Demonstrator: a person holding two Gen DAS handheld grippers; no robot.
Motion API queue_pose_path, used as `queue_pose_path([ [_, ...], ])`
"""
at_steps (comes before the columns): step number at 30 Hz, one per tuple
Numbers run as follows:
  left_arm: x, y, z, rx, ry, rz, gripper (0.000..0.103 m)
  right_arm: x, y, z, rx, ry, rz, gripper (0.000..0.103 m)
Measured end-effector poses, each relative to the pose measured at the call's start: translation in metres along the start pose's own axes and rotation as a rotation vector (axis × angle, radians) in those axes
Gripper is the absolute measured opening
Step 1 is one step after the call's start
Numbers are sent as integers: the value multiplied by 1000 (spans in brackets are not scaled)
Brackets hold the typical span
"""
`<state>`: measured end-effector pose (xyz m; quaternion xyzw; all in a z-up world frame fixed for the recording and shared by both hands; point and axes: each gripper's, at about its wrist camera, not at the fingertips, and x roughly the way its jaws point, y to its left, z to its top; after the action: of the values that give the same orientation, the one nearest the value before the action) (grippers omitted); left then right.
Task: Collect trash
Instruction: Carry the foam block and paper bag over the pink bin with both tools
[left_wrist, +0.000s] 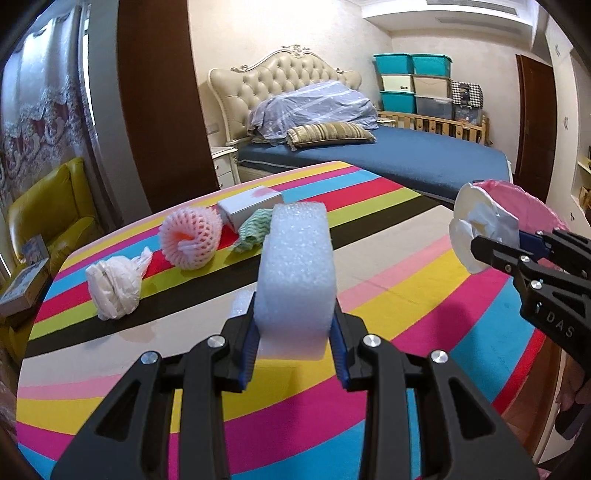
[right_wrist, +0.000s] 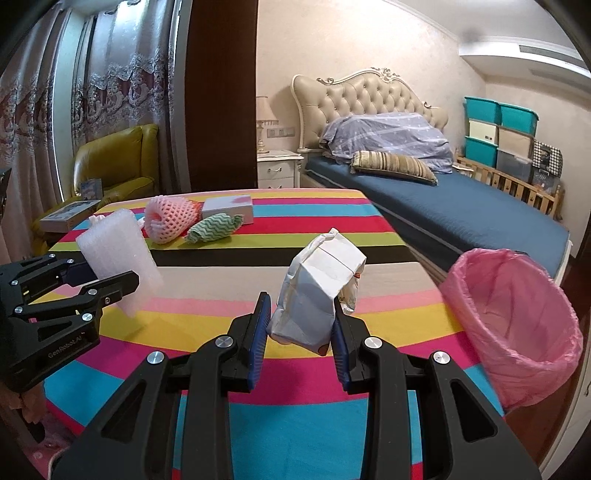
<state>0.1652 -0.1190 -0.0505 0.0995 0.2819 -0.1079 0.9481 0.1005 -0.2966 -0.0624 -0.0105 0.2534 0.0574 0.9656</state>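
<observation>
Right up close, the left gripper is pinching a white foam block between its blue pads, so the block stands upright above the striped table. Same deal on the other side: the right gripper is clamped on a crumpled white paper bag, held up off the tabletop too. From the left camera you can see that bag sticking out of the right gripper's tips at the right edge, with the bin just behind it.

Speaking of which, the bin with the pink liner sits off the table's right edge, near the right gripper, mouth open and tilted toward the camera. I can't tell if anything's inside.

More trash is lying on the far left part of the table: a wadded white plastic bag nearest the left edge, then a pink foam fruit net, a scrunched green-and-white cloth just beside it, and a small white box behind those two.

Past the table there's a bed with a blue sheet, a tufted cream headboard, teal storage boxes stacked far right, and a yellow armchair far left by the curtains.
</observation>
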Motion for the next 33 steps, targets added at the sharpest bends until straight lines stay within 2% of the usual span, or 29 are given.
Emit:
queue_pose_path([
  [14, 0, -53, 20, 110, -19, -81, 33, -27, -59, -7, 43, -19, -83, 31],
  [22, 10, -102, 40, 170, 4, -206, 33, -41, -94, -14, 20, -34, -166, 31],
  [33, 32, -175, 81, 237, 2, -344, 33, -55, -182, -27, 114, -41, -256, 31],
])
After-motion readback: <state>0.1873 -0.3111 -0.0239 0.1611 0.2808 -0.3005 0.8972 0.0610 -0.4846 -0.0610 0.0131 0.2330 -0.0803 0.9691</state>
